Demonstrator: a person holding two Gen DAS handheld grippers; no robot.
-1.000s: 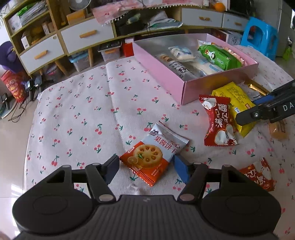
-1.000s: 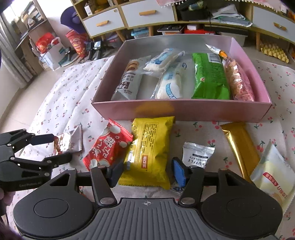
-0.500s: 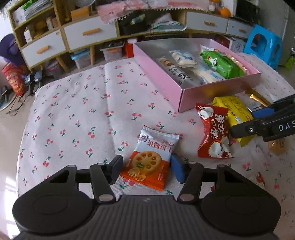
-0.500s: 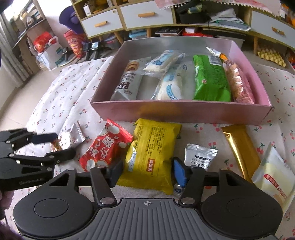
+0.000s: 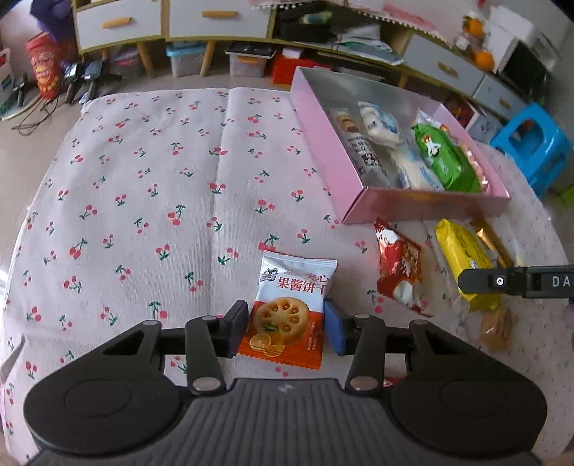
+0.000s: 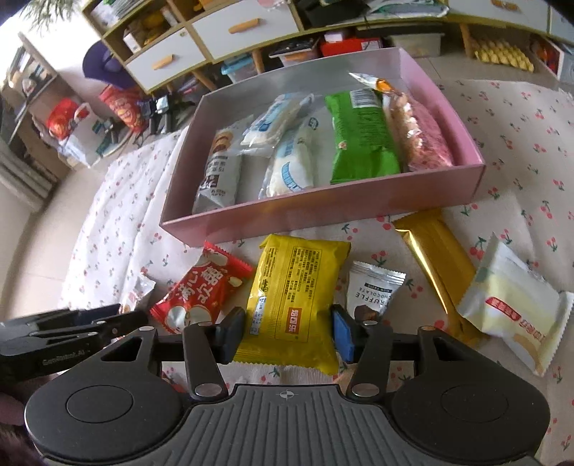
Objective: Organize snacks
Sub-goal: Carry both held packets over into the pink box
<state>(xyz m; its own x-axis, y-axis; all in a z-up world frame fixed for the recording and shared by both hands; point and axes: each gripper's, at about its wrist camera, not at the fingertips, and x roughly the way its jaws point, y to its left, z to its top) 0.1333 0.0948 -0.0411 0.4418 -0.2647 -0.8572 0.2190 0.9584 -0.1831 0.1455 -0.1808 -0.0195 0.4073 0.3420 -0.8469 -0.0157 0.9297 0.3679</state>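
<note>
A pink box (image 5: 423, 206) (image 6: 323, 215) holds several snack packs. In the left wrist view my left gripper (image 5: 286, 328) is open, its fingers on either side of an orange-and-white biscuit packet (image 5: 290, 312) lying on the cherry-print cloth. In the right wrist view my right gripper (image 6: 288, 331) is open around the near end of a yellow snack pack (image 6: 294, 297). A red packet (image 6: 201, 290) (image 5: 400, 272) lies just left of the yellow pack. The right gripper also shows in the left wrist view (image 5: 516, 281); the left gripper shows at the left of the right wrist view (image 6: 68, 326).
A small truffle chocolate packet (image 6: 375, 290), a gold bar (image 6: 436, 261) and a pale cream packet (image 6: 513, 304) lie right of the yellow pack. Cabinets with drawers (image 5: 118, 21) stand behind the table. A blue stool (image 5: 534, 143) stands at the right.
Both grippers have moved forward and down over their packets: the left fingers now flank the biscuit packet, the right fingers flank the yellow pack. Both sets of jaws look narrower.
</note>
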